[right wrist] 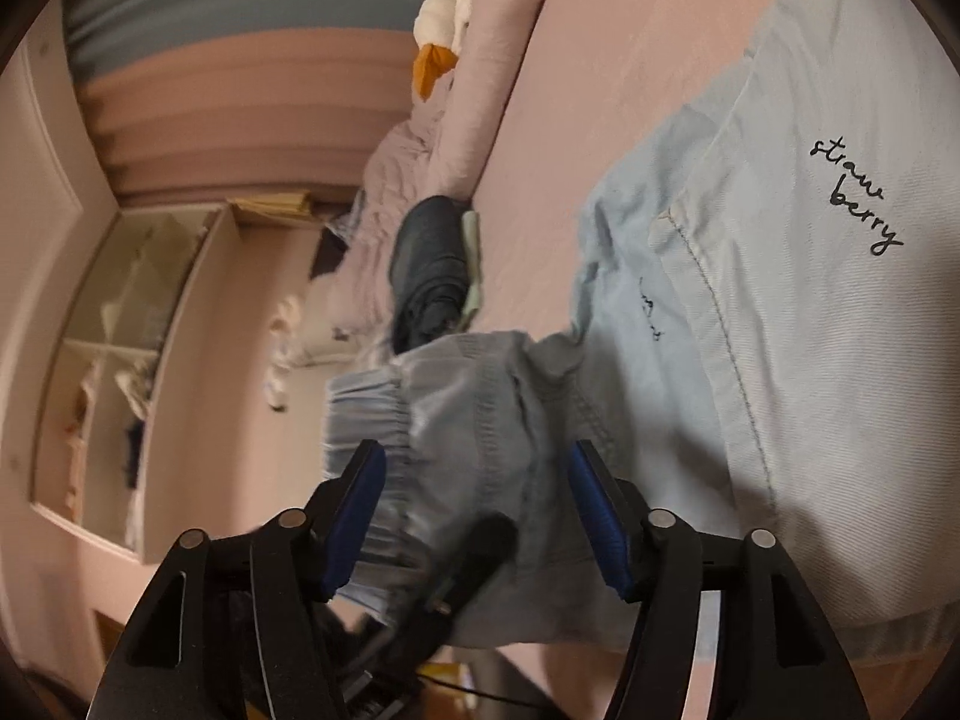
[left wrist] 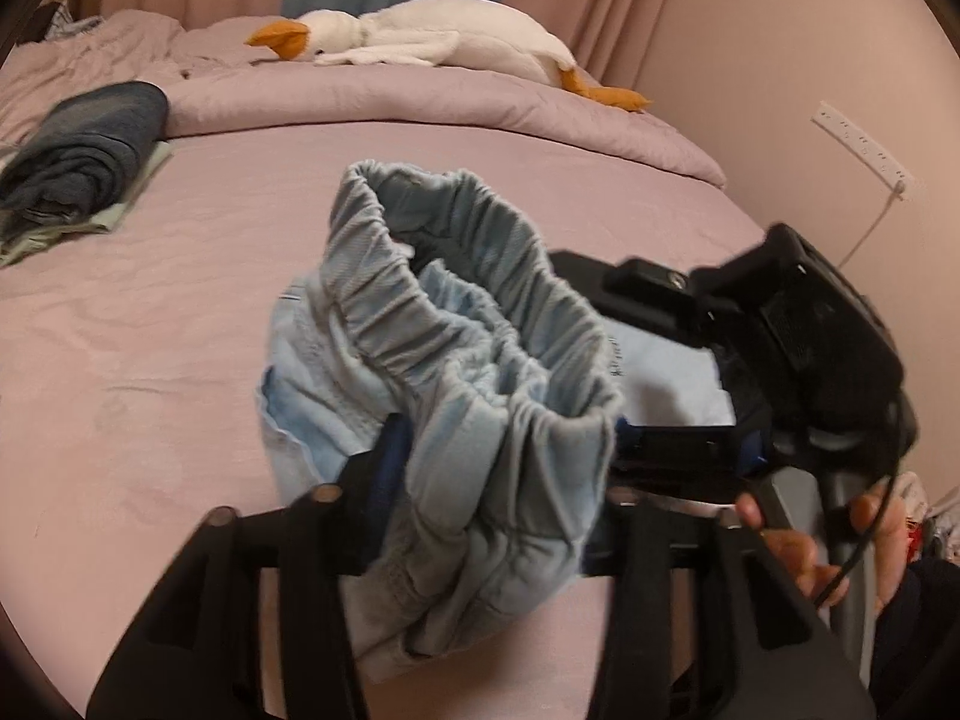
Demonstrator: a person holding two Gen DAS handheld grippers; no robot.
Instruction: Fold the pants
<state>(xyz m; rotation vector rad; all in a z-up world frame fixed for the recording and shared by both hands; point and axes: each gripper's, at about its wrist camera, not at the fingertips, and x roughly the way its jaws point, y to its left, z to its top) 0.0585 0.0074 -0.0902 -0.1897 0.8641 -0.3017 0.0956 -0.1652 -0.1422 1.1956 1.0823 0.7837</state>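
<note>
Light blue pants [left wrist: 474, 396] lie bunched on the pink bed sheet [left wrist: 150, 360], with the gathered elastic waistband [left wrist: 384, 276] standing up. My left gripper [left wrist: 492, 510] straddles the bunched waistband with its jaws apart and the cloth loose between the blue pads. My right gripper [left wrist: 612, 354] comes in from the right, held by a hand [left wrist: 798, 546]. In the right wrist view the right gripper [right wrist: 477, 519] is open around the waistband [right wrist: 420, 420], with both blue pad faces showing. The flat part of the pants [right wrist: 810, 300] carries the word "strawberry".
A stack of dark folded clothes [left wrist: 84, 156] sits at the sheet's far left. A white goose plush [left wrist: 432, 39] lies on the rolled duvet [left wrist: 420, 102] at the back. A power strip [left wrist: 864, 147] hangs on the right wall. An open shelf [right wrist: 120, 360] stands beyond the bed.
</note>
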